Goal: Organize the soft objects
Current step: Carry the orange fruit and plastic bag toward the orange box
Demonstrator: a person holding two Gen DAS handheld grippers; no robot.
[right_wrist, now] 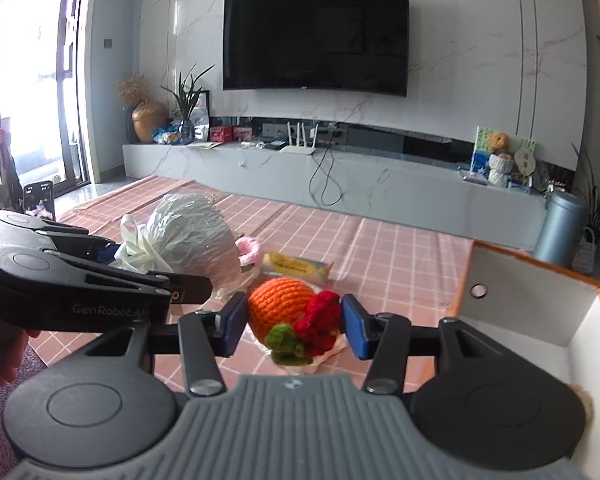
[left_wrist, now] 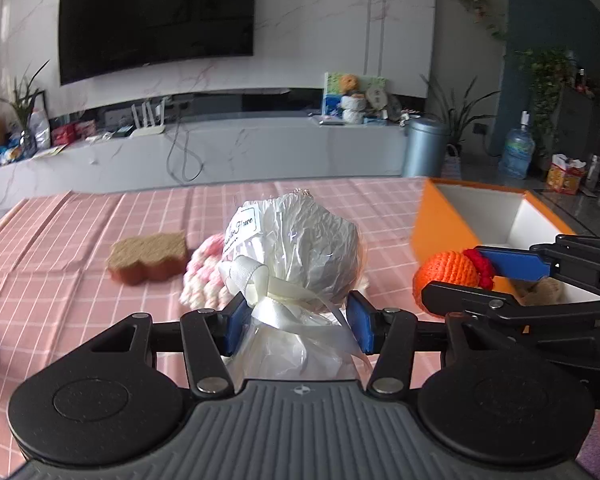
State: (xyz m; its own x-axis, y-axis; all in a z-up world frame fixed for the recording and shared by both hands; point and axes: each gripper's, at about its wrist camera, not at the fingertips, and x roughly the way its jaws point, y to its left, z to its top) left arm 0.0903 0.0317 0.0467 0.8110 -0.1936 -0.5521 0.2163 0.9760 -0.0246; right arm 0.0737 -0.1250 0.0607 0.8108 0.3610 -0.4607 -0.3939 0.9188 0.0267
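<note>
A: Start closest in. What does each hand have?

B: The left gripper (left_wrist: 298, 322) has its blue pads pinched on the neck of a clear cellophane gift bag (left_wrist: 300, 248), right at the white ribbon bow (left_wrist: 256, 284). The bulk of the bag sits ahead of the pads, so it is front-heavy. The right gripper (right_wrist: 294, 326) is clamped on an orange crocheted toy (right_wrist: 282, 308), one pad on the orange body, the other on the red crocheted trim (right_wrist: 320, 316).

A: So both are loaded. Where do they go?

B: My guess is the orange box (right_wrist: 532, 280) with the white inside, just to the right. One soft beige thing already lies in its near compartment, seen in the left wrist view.

A: How to do that well?

B: Carry both clear above the box's rim before moving sideways; the cellophane will snag and crackle on an edge. Keep the bag's neck squeezed firmly, since plastic and ribbon are slippery and could slide out. The crocheted toy squashes, so the present grip looks enough. The two grippers are just beside each other, so feed them in one after the other, right first.

A: What is left farther out?

B: On the pink checked tablecloth (left_wrist: 80, 232) beyond the bag lie a brown sponge (left_wrist: 148, 256) and a pink-and-white knitted piece (left_wrist: 204, 276), partly hidden by the bag. From the right wrist a yellow packet (right_wrist: 296, 266) also shows behind the toy.
</note>
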